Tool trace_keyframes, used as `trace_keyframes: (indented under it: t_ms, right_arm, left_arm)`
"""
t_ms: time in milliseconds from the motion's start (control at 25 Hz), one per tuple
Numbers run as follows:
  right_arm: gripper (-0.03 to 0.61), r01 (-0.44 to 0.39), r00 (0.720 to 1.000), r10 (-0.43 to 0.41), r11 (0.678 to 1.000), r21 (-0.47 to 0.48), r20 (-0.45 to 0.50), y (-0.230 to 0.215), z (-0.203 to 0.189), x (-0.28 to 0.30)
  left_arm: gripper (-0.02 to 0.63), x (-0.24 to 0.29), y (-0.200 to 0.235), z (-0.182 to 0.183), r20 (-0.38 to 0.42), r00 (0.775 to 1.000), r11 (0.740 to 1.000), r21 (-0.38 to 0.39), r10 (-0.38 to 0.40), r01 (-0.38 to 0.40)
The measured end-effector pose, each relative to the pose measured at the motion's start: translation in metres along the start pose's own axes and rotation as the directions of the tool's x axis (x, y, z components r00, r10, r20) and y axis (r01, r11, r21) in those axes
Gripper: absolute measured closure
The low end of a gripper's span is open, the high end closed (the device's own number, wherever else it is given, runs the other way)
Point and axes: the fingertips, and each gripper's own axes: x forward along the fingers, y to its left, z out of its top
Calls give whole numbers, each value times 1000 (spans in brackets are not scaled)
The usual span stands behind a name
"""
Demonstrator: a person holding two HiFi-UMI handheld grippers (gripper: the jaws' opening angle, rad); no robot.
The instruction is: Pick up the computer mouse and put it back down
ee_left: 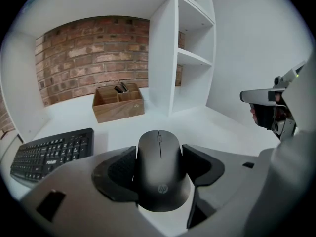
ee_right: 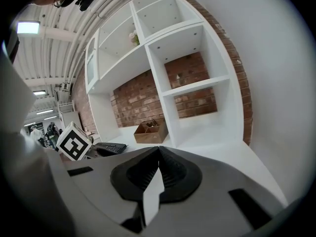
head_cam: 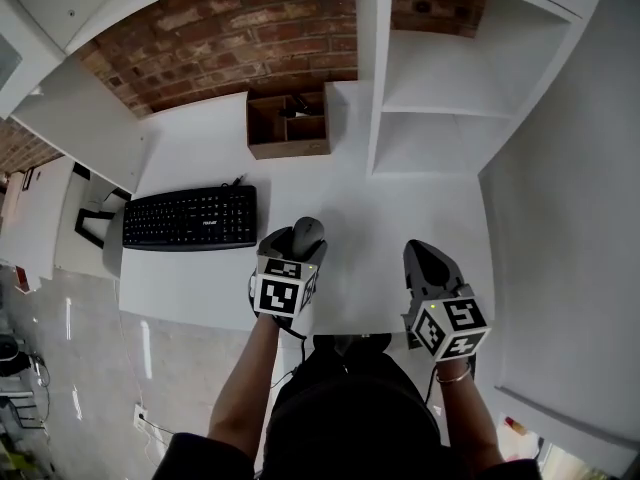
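Reaching toward 12 o'clock, the left gripper [head_cam: 297, 246] [ee_left: 159, 163] clamps the computer mouse [head_cam: 307, 231] [ee_left: 160, 174] by its sides, long axis and wheel end pointing to 12. At its 3 o'clock, the right gripper [head_cam: 424, 256] [ee_right: 158, 168] sits closed, empty.

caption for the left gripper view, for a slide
Left gripper clasps the black computer mouse; keyboard and wooden box behind.

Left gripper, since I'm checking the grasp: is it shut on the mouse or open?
Shut on the mouse: both pads of the left gripper press against its sides.
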Motion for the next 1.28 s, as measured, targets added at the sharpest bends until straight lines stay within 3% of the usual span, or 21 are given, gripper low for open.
trace_keyframes:
  t_ms: [480,920,1280]
  right_arm:
    - [575,-149,986,144,987,-56,-90,87,-26,42]
    - [575,-222,967,209,972,-76,-149,133,-43,64]
    - [575,-237,961,221,968,-80,-166,144,-48,71]
  left_arm:
    - [319,-41,62,-71,-54,995,987,-131,88,-95]
    - [319,-48,82,-102,-72,992,979,-169,103,-114]
    - [319,-39,87,-113,-59,994,979,-176,96,-105]
